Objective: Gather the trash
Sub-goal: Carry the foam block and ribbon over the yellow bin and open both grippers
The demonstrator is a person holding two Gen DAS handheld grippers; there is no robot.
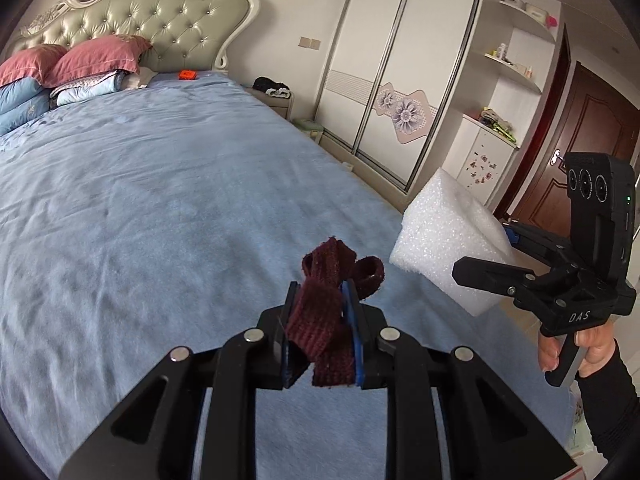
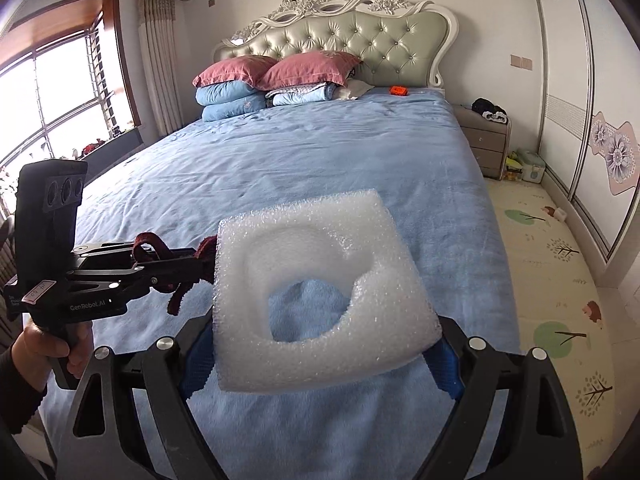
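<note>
— Two grippers, both loaded. Your left gripper (image 1: pixel 320 312) has its fingers (image 1: pixel 290 312) clamped on a dark red strap (image 1: pixel 324 300), held above the bed (image 1: pixel 160 200).

— And the right one?

— Your right gripper (image 2: pixel 320 344) grips a white foam block (image 2: pixel 320 292), fingers spread wide against its sides, also above the bed.

— What does each camera give you that the other doesn't?

— The right wrist view shows the foam's face: a moulded hollow with a hole through it, blue sheet visible behind. The left wrist view shows only its plain outer side (image 1: pixel 448 244), near the bed's edge. The right view also shows the window (image 2: pixel 52 96) and a patterned floor mat (image 2: pixel 552 272); the left view shows a brown door (image 1: pixel 580 128) and shelves (image 1: pixel 516 68).

— Anything on the bed?

— Pillows (image 2: pixel 276 72) by the headboard, and a small orange thing (image 2: pixel 398 90) near them, well apart from both grippers.
</note>
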